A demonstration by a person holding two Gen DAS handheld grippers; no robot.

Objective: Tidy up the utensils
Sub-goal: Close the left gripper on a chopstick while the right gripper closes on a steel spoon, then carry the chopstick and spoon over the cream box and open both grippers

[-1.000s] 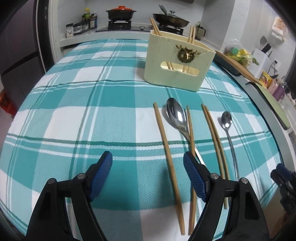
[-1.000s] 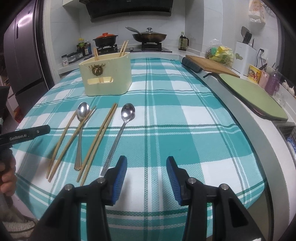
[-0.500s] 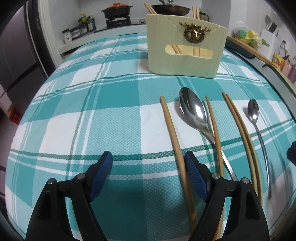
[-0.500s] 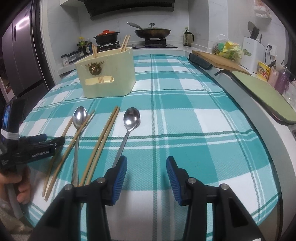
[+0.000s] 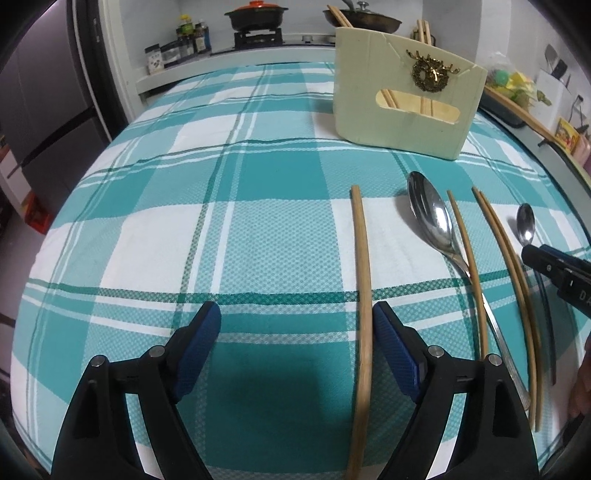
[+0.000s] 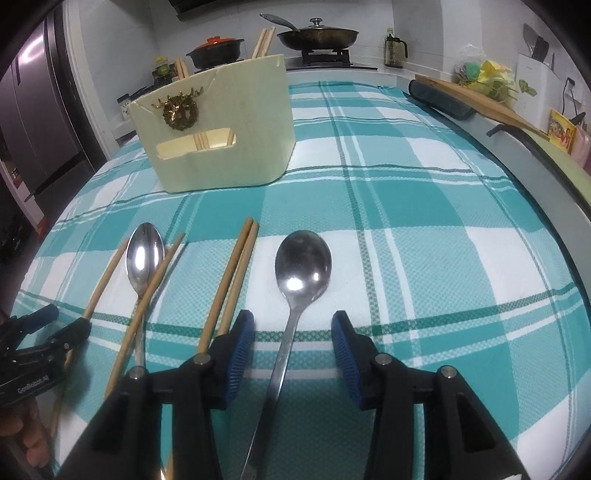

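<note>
A cream utensil holder (image 5: 402, 99) with chopsticks in it stands at the back of the plaid cloth; it also shows in the right wrist view (image 6: 218, 140). My left gripper (image 5: 297, 350) is open, low over the cloth, with a single wooden chopstick (image 5: 364, 295) lying between its fingers close to the right pad. A large spoon (image 5: 434, 221), another chopstick (image 5: 467, 254) and a chopstick pair (image 5: 509, 258) lie to the right. My right gripper (image 6: 293, 350) is open around the handle of a steel spoon (image 6: 301, 266). The chopstick pair (image 6: 234, 273) and the other spoon (image 6: 144, 254) lie to its left.
The teal plaid tablecloth (image 5: 184, 221) covers the table. A stove with a red-lidded pot (image 5: 255, 14) and a pan (image 6: 317, 35) is behind. A cutting board (image 6: 476, 99) and a green mat lie along the right counter. The left gripper's tip (image 6: 40, 332) shows in the right wrist view.
Both grippers have moved forward and down toward the cloth. The left one now straddles the leftmost chopstick; the right one now straddles the right spoon's handle. Both stay open.
</note>
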